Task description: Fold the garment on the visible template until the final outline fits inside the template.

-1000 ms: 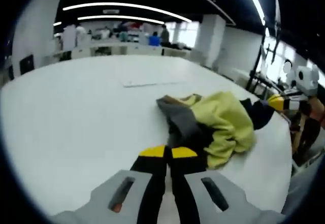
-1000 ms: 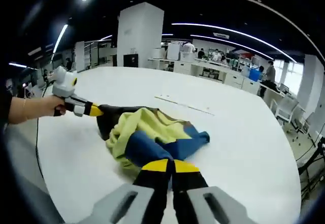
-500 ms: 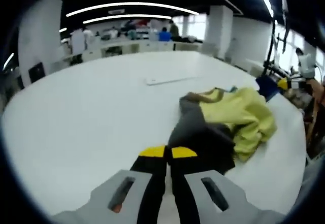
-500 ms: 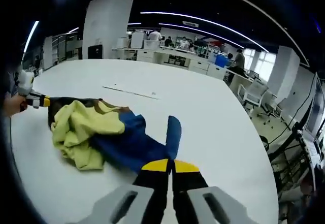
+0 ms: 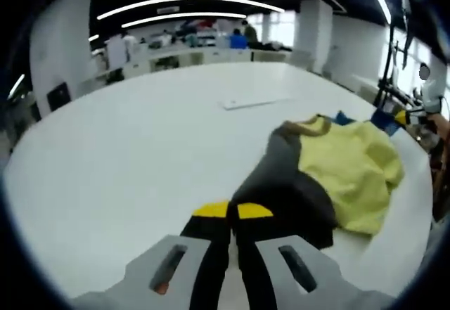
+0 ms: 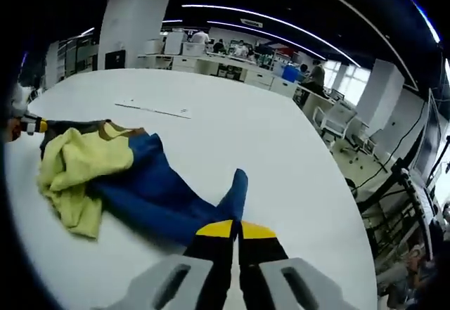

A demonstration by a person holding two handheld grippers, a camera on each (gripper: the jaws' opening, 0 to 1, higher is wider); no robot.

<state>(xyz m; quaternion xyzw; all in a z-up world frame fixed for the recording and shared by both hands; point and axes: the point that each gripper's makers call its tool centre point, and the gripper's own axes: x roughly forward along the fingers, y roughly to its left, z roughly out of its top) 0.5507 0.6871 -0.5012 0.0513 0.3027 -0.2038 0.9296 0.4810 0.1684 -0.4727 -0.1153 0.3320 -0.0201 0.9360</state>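
Observation:
A crumpled garment lies on the white table (image 5: 119,155), with a dark grey part (image 5: 285,194), a yellow part (image 5: 355,169) and a blue part (image 6: 158,190). My left gripper (image 5: 233,210) is shut on the dark grey end. My right gripper (image 6: 235,229) is shut on the blue end, which stands up in a fold just above its tips. In the left gripper view the right gripper (image 5: 402,117) sits at the far right, past the yellow cloth. The left gripper (image 6: 34,124) appears at the far left edge of the right gripper view. A thin pale template sheet (image 5: 256,102) lies flat beyond the garment.
The table's rounded edge (image 6: 355,204) runs close on the right in the right gripper view, with office chairs (image 6: 341,124) and cables beyond it. Desks and several people stand far back (image 5: 204,43). Broad bare tabletop stretches left of the garment.
The two grippers have drawn apart, each with its end of the garment. The bunched cloth has stretched out longer and flatter between them, showing more of the grey and blue parts.

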